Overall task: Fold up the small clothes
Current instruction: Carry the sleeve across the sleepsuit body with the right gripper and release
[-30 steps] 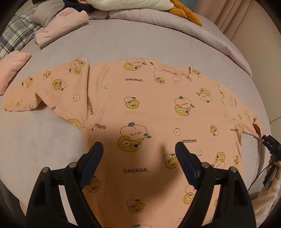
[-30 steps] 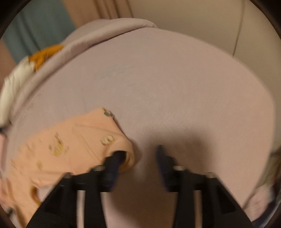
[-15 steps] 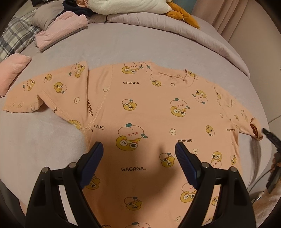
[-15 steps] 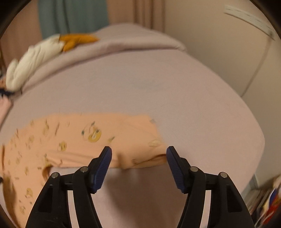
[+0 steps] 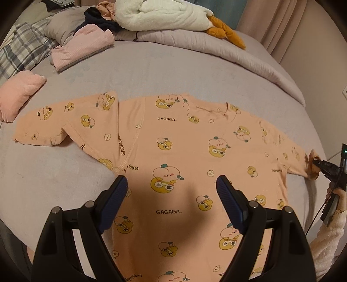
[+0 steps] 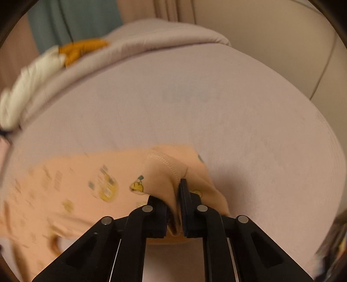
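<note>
A small peach shirt (image 5: 173, 151) printed with cartoon fruit and "GAGAGA" lies flat on the grey bed, sleeves spread left and right. My left gripper (image 5: 171, 195) hovers open and empty above the shirt's lower middle. My right gripper (image 6: 176, 195) is shut on the cuff of the right sleeve (image 6: 164, 169), which bunches between the fingers; it also shows at the right edge of the left wrist view (image 5: 318, 162). The left sleeve (image 5: 49, 128) lies partly folded at its shoulder.
Folded pink clothes (image 5: 82, 50) and a pink pillow (image 5: 17, 93) lie at the far left. A white and orange plush toy (image 5: 169, 15) rests on a rolled grey duvet (image 5: 238, 56) at the back. The bed's right edge (image 6: 325, 151) drops off near the wall.
My right gripper has gone from open beside the sleeve end to shut on the cuff. My left gripper has stayed open, and its view has shifted slightly.
</note>
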{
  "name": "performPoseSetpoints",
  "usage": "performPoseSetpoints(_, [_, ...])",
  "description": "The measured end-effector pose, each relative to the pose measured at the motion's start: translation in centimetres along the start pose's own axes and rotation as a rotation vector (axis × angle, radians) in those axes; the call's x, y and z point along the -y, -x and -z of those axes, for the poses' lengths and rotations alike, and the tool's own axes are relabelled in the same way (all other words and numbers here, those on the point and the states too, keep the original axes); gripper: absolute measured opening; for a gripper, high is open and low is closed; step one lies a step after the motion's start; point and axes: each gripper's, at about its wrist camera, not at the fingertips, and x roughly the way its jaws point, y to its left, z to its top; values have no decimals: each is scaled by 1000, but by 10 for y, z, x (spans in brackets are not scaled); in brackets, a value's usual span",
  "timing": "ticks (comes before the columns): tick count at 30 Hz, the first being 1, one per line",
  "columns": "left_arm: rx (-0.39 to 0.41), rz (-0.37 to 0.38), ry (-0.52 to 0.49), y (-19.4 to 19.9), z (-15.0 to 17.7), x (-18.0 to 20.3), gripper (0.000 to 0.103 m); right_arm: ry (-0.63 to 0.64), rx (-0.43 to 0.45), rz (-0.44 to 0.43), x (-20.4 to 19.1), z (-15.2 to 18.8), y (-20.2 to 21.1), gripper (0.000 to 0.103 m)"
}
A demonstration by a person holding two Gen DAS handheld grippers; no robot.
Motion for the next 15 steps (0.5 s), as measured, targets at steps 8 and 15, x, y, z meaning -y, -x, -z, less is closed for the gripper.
performPoseSetpoints(8, [28, 9, 45, 8, -3, -13, 83, -22, 131, -203, -35, -7, 44, 11])
performPoseSetpoints(15, [58, 16, 69, 20, -6, -26, 83, 68, 180, -383, -113, -21, 50, 11])
